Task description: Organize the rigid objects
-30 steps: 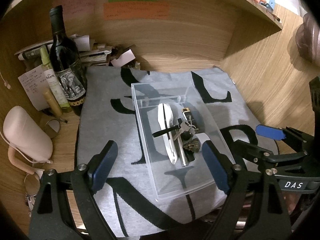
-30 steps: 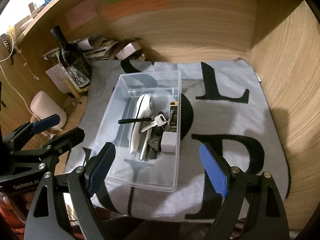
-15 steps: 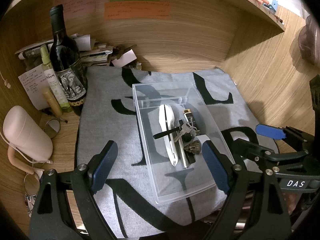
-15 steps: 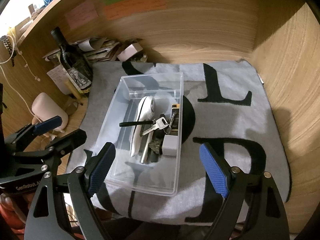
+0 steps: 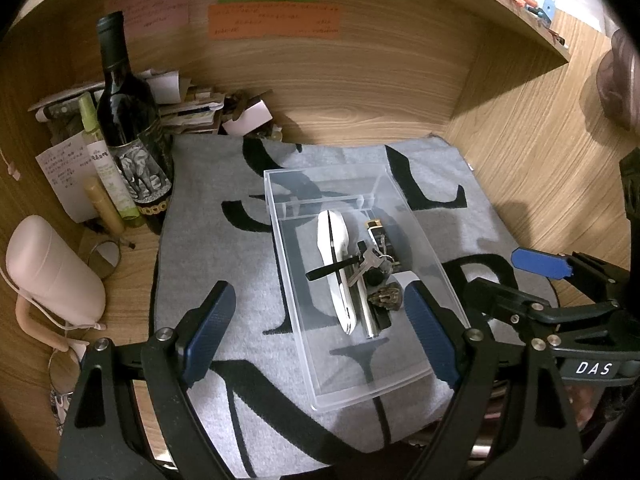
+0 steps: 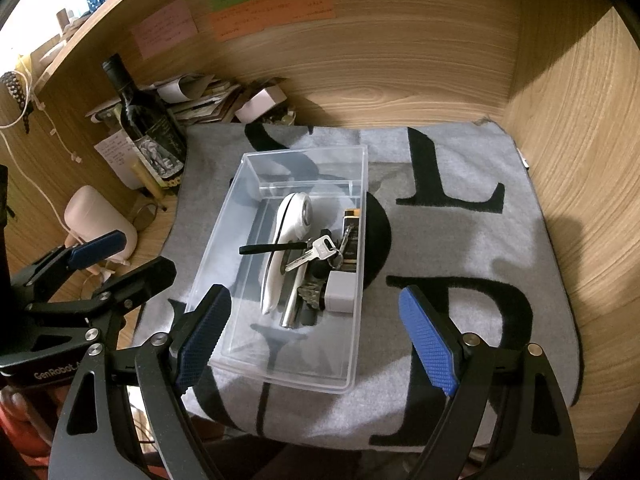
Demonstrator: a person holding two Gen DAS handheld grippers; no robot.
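Observation:
A clear plastic bin (image 5: 404, 378) (image 6: 224, 236) sits on a grey mat with black letters (image 5: 208, 248) (image 6: 460, 248). In it lie a white handheld device (image 5: 334, 248) (image 6: 286, 236), keys with a black strap (image 5: 370, 260) (image 6: 316, 252), a yellow-topped black item (image 5: 375, 227) (image 6: 352, 232), a white adapter (image 6: 340, 292), a metal tube (image 6: 291, 308) and a small dark figurine (image 5: 386, 297). My left gripper (image 5: 320, 332) is open and empty above the bin's near end. My right gripper (image 6: 316, 336) is open and empty, held just right of the left one.
A wine bottle (image 5: 128, 120) (image 6: 146, 128), a green spray bottle (image 5: 106, 160), paper clutter (image 5: 192, 100) and a pink rounded case (image 5: 48, 268) (image 6: 100, 220) stand at the left. Wooden walls with sticky notes (image 5: 276, 16) close in the back and right.
Both grippers have drifted slightly; the bin sits a little further right in each view. Nothing in the bin has moved.

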